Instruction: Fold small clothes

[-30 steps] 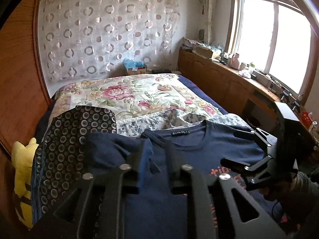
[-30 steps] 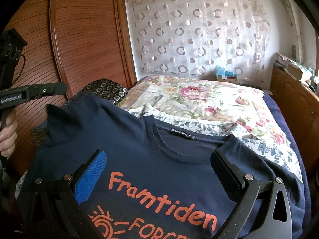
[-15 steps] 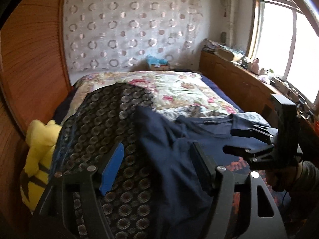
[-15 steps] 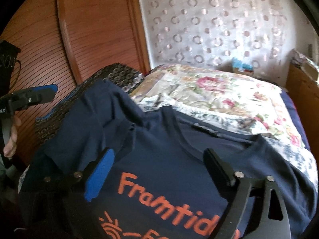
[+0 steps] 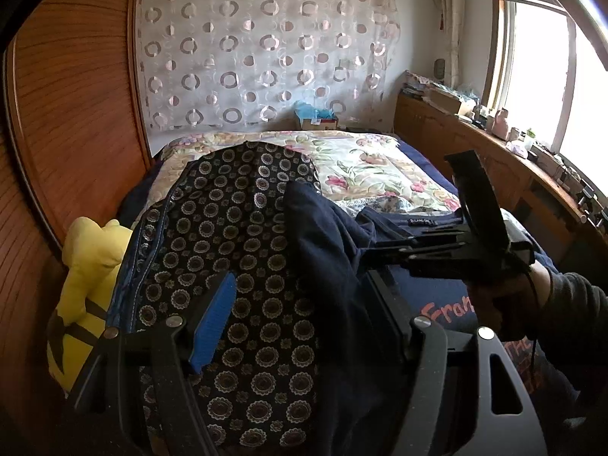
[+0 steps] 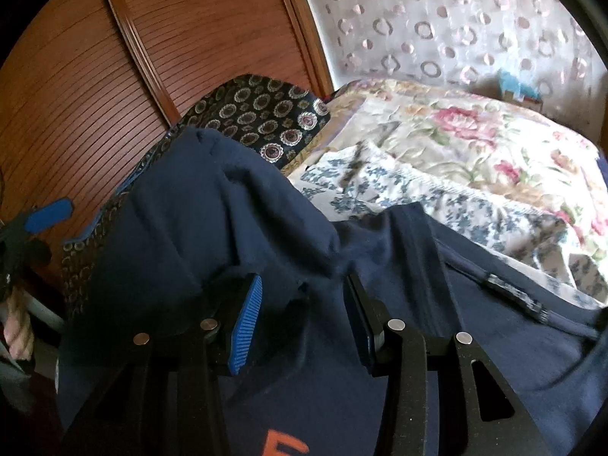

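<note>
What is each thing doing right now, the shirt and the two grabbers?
navy T-shirt: lying print-up, unfolded, one sleeve bunched over the patterned cushion.
left gripper: open, jaws have just been opening, holding nothing.
right gripper: open, jaws have just been closing, shirt fabric between them, not yet pinched.

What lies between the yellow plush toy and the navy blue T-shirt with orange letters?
The dark cushion with round flower patterns lies between the yellow plush toy and the navy blue T-shirt, whose sleeve drapes onto it. The left wrist view shows this.
</note>
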Demonstrator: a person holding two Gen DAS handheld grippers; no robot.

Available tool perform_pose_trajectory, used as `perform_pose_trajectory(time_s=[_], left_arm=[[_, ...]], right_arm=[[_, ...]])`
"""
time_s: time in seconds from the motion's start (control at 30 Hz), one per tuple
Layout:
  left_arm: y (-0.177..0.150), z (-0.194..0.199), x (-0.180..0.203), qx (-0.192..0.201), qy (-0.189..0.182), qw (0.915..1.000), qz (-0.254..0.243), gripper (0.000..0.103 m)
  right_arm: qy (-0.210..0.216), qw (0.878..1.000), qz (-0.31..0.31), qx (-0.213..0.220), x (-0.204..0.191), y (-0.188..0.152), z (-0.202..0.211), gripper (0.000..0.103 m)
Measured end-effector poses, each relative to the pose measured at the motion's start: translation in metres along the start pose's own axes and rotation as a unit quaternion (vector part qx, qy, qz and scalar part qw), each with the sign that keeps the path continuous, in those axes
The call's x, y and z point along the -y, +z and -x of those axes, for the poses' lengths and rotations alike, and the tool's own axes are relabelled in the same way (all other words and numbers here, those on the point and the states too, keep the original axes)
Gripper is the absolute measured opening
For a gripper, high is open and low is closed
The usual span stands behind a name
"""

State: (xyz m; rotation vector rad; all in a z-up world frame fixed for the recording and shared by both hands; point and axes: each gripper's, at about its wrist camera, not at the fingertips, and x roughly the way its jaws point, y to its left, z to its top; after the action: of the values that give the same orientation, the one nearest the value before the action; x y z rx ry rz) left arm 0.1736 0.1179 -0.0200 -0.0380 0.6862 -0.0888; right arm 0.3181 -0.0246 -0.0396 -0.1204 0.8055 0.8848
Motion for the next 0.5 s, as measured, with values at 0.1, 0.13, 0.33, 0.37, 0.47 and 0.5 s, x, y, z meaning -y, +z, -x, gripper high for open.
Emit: perform_pose_trajectory(time_s=[0.1, 0.13, 0.33, 0.37, 0.47, 0.5], left_arm=[[-0.002, -0.001, 0.002, 0.0, 0.001, 1.0, -0.004, 0.069], [-0.002, -0.001, 0.003, -0.001, 0.001, 1.0, -0.004, 0.069], [-0.002, -0.001, 0.006, 0.004, -0.002, 1.0, -0.003, 0.069], [-0.002, -0.001, 0.007, 0.005, -0.003, 1.0, -0.003, 0.069], [0.0, -0.001, 0.012, 0.006, -0.004, 1.0, -0.004, 0.069], [0.001, -0.001, 0.015, 0.006, -0.005, 1.0, -0.004, 0.069]], right_arm=[[0.012, 1.0, -0.001, -0.005, 0.004, 0.005, 0.001, 0.004], [0.014, 1.0, 0.001, 0.005, 0.005, 0.003, 0.006, 0.004], [-0.016, 0.999, -0.005, 0.048, 0.004, -0.002, 0.039, 0.004], [-0.024, 0.998, -0.008, 0.053, 0.002, -0.005, 0.043, 0.004], [-0.067, 0.995, -0.014, 0.065, 0.001, -0.014, 0.05, 0.004], [-0.083, 0.994, -0.013, 0.068, 0.001, -0.015, 0.05, 0.004]])
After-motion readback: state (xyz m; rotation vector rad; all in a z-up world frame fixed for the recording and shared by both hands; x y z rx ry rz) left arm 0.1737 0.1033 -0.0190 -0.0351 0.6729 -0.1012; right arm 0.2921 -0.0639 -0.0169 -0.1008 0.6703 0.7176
